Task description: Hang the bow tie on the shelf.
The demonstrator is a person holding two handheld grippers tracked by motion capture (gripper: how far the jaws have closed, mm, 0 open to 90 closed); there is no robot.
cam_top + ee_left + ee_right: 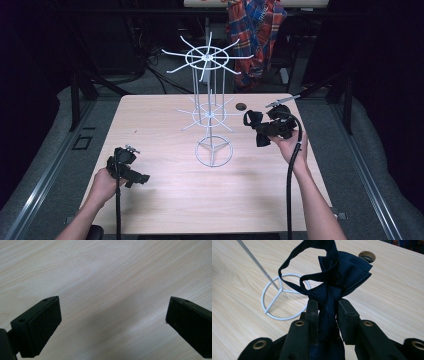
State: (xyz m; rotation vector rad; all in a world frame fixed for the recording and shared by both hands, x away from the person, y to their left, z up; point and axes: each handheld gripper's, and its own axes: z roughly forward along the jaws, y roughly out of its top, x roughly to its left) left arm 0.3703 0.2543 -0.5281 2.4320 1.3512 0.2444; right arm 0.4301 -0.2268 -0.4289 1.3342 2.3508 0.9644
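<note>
Status: the dark bow tie [337,272] is picked up and off the counter [165,200], but it's not on the white wire rack [210,115] yet. My read is the job is to hang it on one of the rack's arms, so the pick is done and the hang is all that's left.

My right tongs [256,131], right of centre in the high view: pressed together on the bow tie, pinching it at the bunched middle. In the right gripper view the cloth is squeezed between both pads, the bow fans out above the jaws and the neck strap makes an open loop toward the top centre of the frame. That loop is what I'd expect to slip over an arm.

Where the tie sits: held in the air just right of the rack's pole, roughly level with the lower ring of arms, not touching any wire as far as I can tell. The round base of the rack shows at left centre in the right gripper view, behind the strap.

My left tongs [131,170], lower left in the high view: spread wide, nothing between the pads. The left gripper view has bare wood between the two jaws. They're low over the counter, well apart from the rack.

Empty arms on both rings.
</note>
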